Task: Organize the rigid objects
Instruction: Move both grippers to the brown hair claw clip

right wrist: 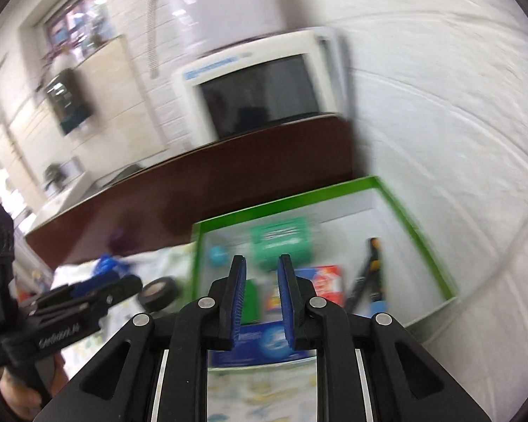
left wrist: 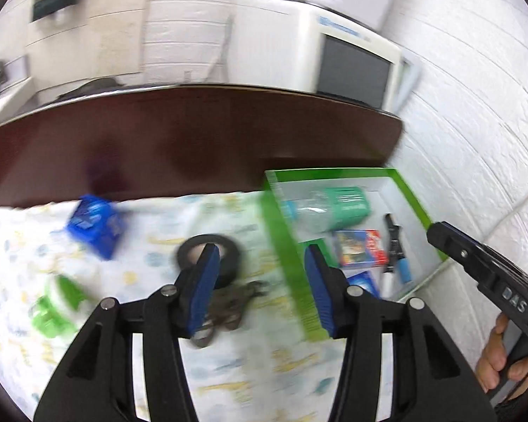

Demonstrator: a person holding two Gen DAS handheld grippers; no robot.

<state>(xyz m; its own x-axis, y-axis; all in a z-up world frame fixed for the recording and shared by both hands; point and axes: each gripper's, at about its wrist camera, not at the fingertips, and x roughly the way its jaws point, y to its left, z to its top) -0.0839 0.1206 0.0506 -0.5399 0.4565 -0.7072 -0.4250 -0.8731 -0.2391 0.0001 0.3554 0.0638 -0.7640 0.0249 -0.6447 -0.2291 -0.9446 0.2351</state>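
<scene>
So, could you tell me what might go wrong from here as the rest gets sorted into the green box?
1. The roll of black tape and the dark metal tools lie close together, so the left gripper might catch both at once.
2. The green box is already crowded, so newcomers may pile up.
3. The patterned cloth could drag and shift loose items.
</scene>
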